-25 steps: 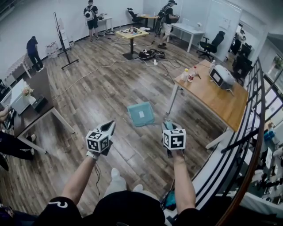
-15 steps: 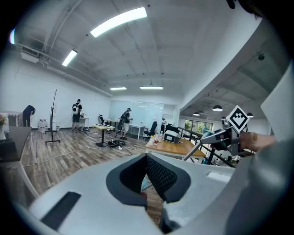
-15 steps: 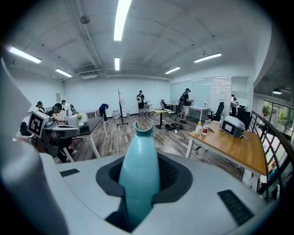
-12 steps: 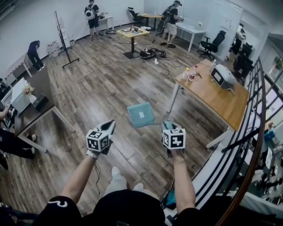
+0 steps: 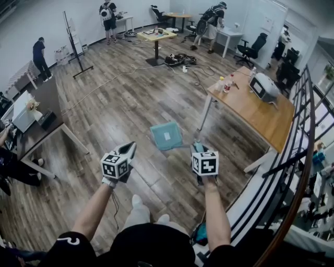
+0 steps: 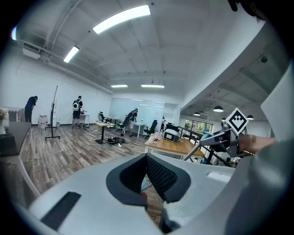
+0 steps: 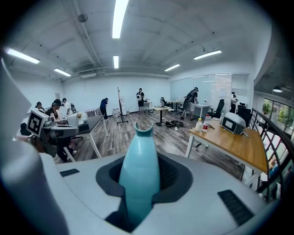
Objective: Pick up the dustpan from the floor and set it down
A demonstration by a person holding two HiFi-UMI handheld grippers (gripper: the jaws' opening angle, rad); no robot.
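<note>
Barely anything moves: I keep both grippers where they were. dustpan (image 5: 166,136) sits in same spot ahead of right gripper (image 5: 198,148); only people (image 5: 108,15) at far desks shift. Right jaws clamped on teal handle (image 7: 139,174). left gripper (image 5: 131,148) jaws together, empty. I judge pickup done, set-down pending. Cannot tell from head view whether dustpan clears floor (image 5: 120,104). Right gripper view shows handle only.

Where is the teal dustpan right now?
In the head view, the teal dustpan is mid-frame, just left of the wooden table's leg. Its handle is clamped in the right gripper.
</note>
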